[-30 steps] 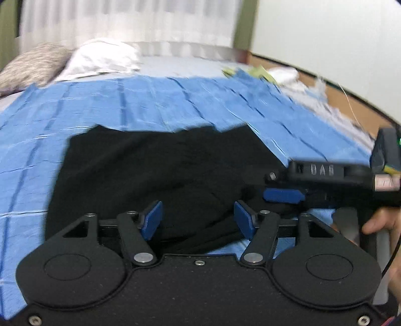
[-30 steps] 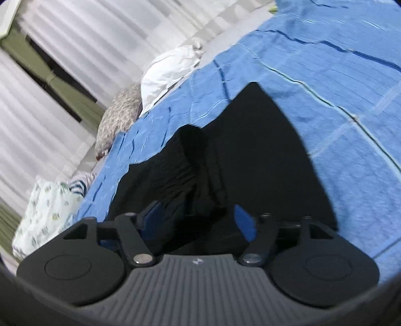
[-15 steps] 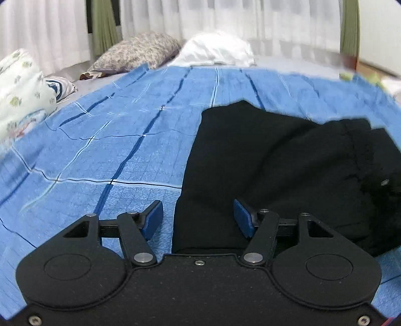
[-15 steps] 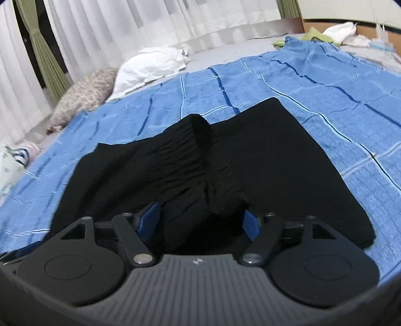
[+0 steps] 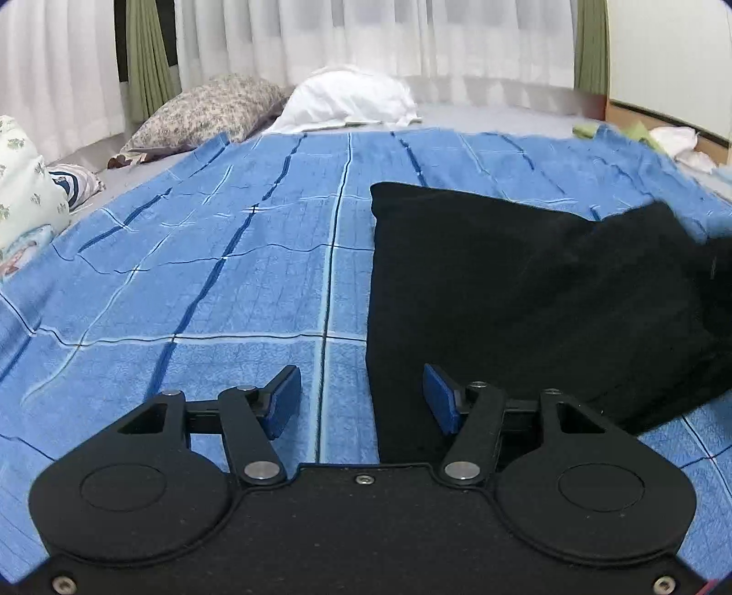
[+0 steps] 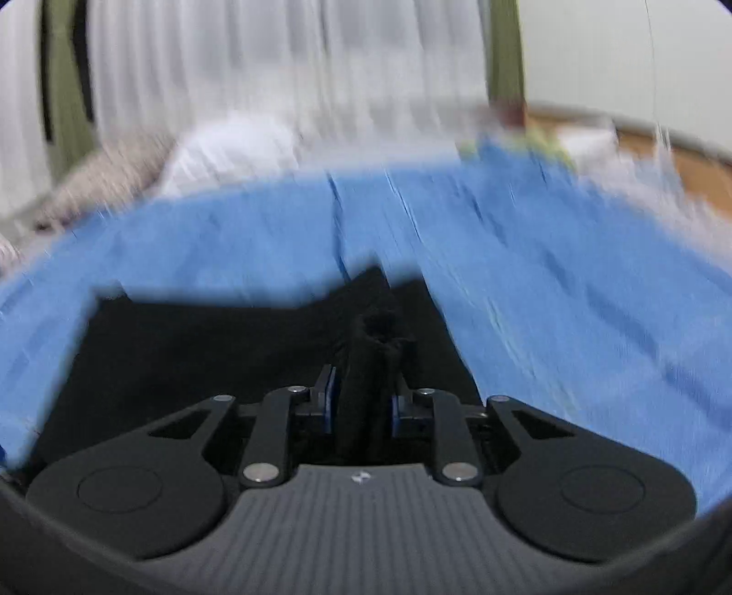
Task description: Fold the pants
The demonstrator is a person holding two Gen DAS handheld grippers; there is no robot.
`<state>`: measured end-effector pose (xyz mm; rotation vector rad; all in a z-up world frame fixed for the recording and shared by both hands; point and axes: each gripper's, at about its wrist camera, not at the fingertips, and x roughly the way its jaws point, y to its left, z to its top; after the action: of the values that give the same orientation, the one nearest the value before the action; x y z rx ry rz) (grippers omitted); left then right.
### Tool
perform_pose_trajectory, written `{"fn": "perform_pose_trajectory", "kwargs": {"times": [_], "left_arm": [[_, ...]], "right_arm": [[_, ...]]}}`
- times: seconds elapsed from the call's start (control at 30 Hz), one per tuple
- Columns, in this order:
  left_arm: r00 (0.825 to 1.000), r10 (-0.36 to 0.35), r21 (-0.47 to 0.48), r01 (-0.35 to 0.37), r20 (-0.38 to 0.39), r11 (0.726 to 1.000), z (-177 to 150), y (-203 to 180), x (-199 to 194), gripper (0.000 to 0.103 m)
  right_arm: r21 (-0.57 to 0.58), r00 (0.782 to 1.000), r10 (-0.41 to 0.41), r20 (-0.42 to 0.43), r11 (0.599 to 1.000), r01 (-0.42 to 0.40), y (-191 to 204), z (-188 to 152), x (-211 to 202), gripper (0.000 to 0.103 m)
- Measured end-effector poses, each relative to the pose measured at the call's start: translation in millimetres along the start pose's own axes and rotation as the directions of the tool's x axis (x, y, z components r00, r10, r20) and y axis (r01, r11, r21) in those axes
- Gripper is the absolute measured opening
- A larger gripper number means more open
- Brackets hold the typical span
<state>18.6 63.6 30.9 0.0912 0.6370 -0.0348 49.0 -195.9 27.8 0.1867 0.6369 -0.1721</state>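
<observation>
Black pants (image 5: 526, 283) lie on a blue checked blanket (image 5: 206, 274) on a bed. My left gripper (image 5: 361, 402) hangs low over the pants' left edge. Its jaws are closing slightly, the edge lies between them, and the blue pads do not touch the cloth. In the blurred right wrist view, my right gripper (image 6: 362, 407) is closing on a bunched ridge of the pants (image 6: 370, 361), which fills the gap between its pads. The rest of the pants (image 6: 206, 348) spreads to the left under it, on the blanket (image 6: 572, 297).
A patterned pillow (image 5: 206, 110) and a white pillow (image 5: 352, 98) lie at the head of the bed, under white curtains (image 5: 366, 36). Floral bedding (image 5: 23, 192) is at the left edge. Loose clothes (image 5: 672, 137) lie at the far right by a wooden floor (image 6: 686, 160).
The left view has swung from the middle of the pants to their left edge and dropped lower. The right jaws went from wide around the bunched cloth to pinched on it.
</observation>
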Motion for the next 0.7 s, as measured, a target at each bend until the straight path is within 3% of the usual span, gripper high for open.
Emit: {"fn": "perform_pose_trajectory", "kwargs": {"times": [0.17, 0.43, 0.47, 0.5, 0.53, 0.6, 0.7], "left_arm": [[1.0, 0.001, 0.031, -0.001, -0.004, 1.0, -3, -3, -6, 0.058], [1.0, -0.01, 0.029, 0.01, -0.013, 1.0, -6, -4, -10, 0.058], [1.0, -0.008, 0.033, 0.008, -0.014, 0.999, -6, -4, -11, 0.058], [1.0, -0.004, 0.035, 0.005, -0.015, 0.999, -6, -4, -11, 0.058], [1.0, -0.002, 0.035, 0.003, -0.018, 0.999, -5, -4, -12, 0.058], [1.0, -0.01, 0.028, 0.011, -0.029, 1.0, -2, 0, -16, 0.058], [0.998, -0.049, 0.016, 0.05, -0.04, 0.999, 9, 10, -22, 0.056]], "right_arm": [[0.054, 0.998, 0.044, 0.047, 0.997, -0.047, -21, -15, -13, 0.037], [-0.005, 0.993, 0.007, 0.122, 1.0, -0.007, -20, -13, -24, 0.037], [-0.006, 0.995, -0.004, 0.098, 1.0, 0.004, -21, -12, -21, 0.054], [-0.006, 0.998, -0.008, 0.054, 1.0, 0.008, -24, -11, -14, 0.061], [0.003, 1.0, -0.007, 0.018, 1.0, 0.007, -27, -10, -10, 0.063], [0.025, 1.0, -0.002, 0.026, 1.0, 0.001, -35, -8, -17, 0.077], [-0.023, 0.997, -0.041, 0.066, 0.999, 0.042, -36, -4, -40, 0.091]]}}
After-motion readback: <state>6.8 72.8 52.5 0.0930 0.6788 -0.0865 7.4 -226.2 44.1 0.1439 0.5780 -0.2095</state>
